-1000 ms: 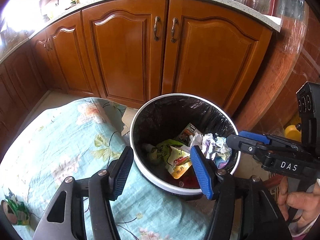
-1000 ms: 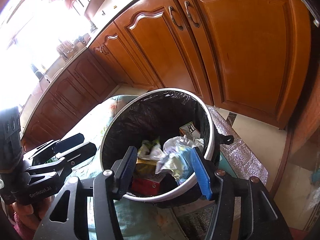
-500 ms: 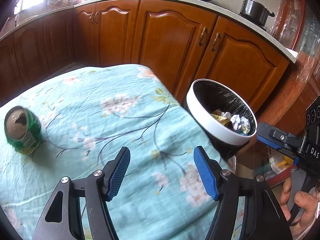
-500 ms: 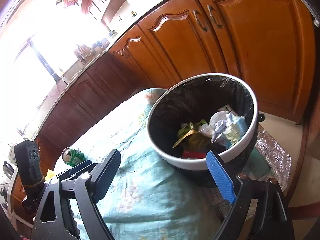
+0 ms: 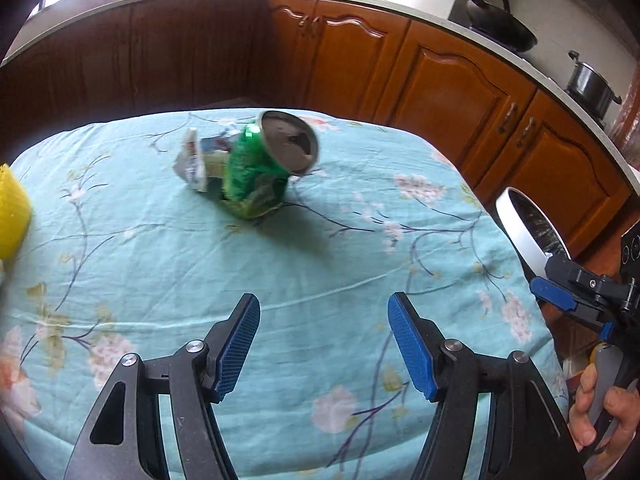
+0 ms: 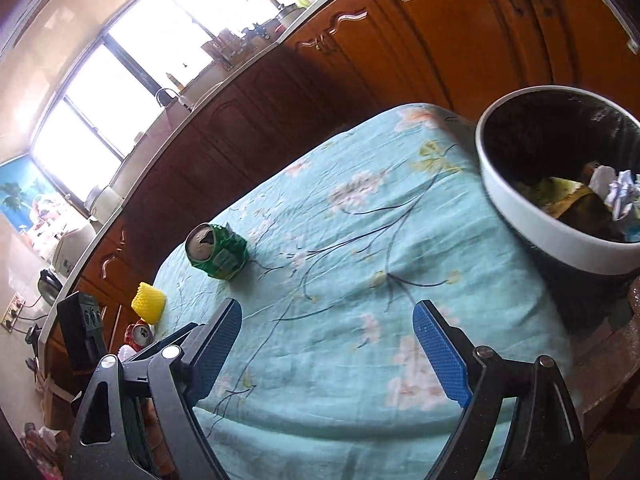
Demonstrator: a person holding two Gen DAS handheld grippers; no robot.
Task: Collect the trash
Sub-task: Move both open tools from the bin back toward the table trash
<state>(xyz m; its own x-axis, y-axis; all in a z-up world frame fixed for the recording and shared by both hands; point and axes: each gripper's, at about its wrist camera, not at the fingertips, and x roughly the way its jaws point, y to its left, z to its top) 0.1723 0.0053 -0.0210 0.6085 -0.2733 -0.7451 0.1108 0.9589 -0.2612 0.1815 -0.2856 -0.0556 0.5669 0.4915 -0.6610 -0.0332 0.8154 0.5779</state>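
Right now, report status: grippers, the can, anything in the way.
Left gripper open, empty; right gripper open, empty. Crushed green can on the tablecloth, ungrasped. Crumpled wrapper right behind it. Trash bin at table edge.

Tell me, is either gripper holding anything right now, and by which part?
Nothing held: left gripper and right gripper have open, empty jaws.

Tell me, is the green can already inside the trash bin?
No, the crushed green can sits on the flowery tablecloth, well apart from the trash bin.
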